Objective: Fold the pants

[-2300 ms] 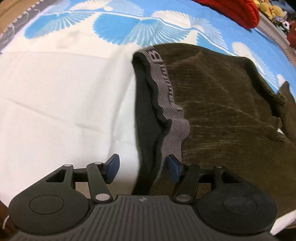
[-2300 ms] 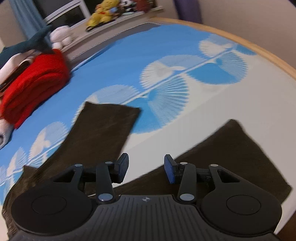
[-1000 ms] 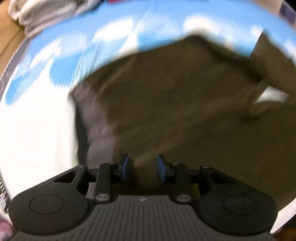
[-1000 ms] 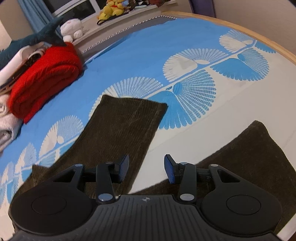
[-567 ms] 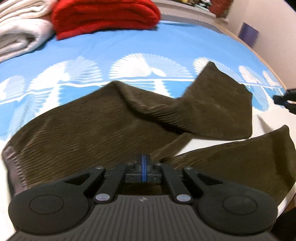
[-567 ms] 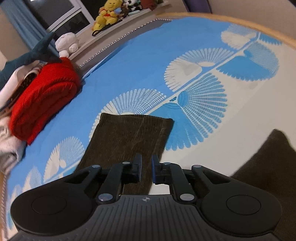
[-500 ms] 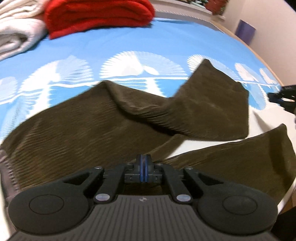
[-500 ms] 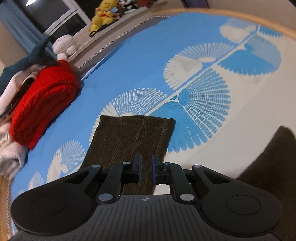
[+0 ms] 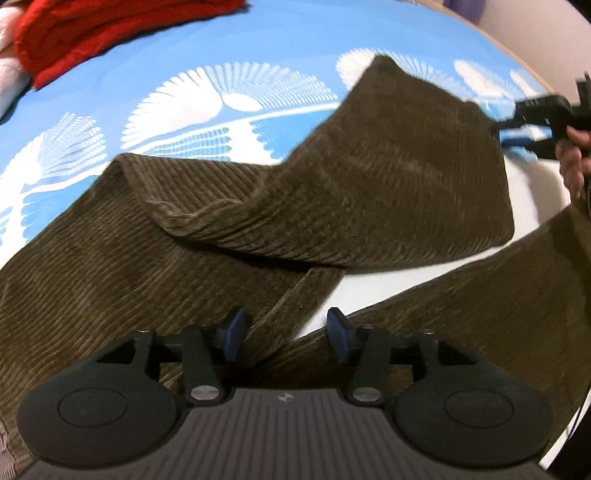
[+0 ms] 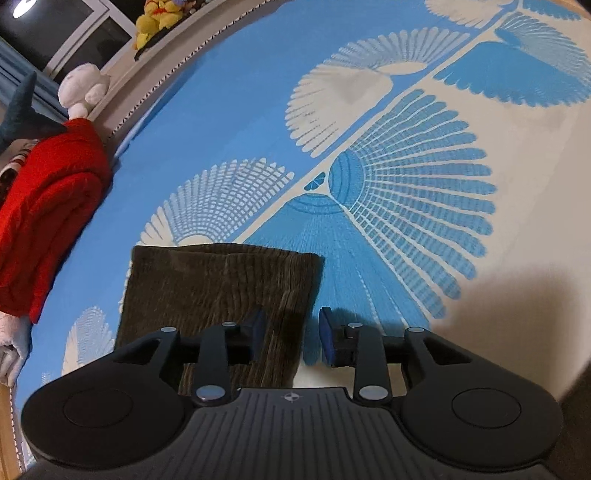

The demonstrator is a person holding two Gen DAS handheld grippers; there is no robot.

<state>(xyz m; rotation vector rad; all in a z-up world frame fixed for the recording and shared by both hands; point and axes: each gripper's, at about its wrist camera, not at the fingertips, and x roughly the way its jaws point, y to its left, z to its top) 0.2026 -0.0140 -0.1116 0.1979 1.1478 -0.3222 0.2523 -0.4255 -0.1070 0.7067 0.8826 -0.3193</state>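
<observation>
The pants [image 9: 332, 192] lay spread on a bed cover [image 10: 406, 206] printed with blue and white fans. A red blanket [image 10: 48, 206] sat at 9 o'clock, plush toys [image 10: 159, 20] at 11. The left gripper [image 9: 286, 330] and right gripper [image 10: 290, 338] had just been opening, both released, corduroy between the jaws ungripped.

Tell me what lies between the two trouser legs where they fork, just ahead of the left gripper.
In the left wrist view, only a bare white wedge of bedsheet separates the two legs of the brown corduroy pants; nothing else lies there.
</observation>
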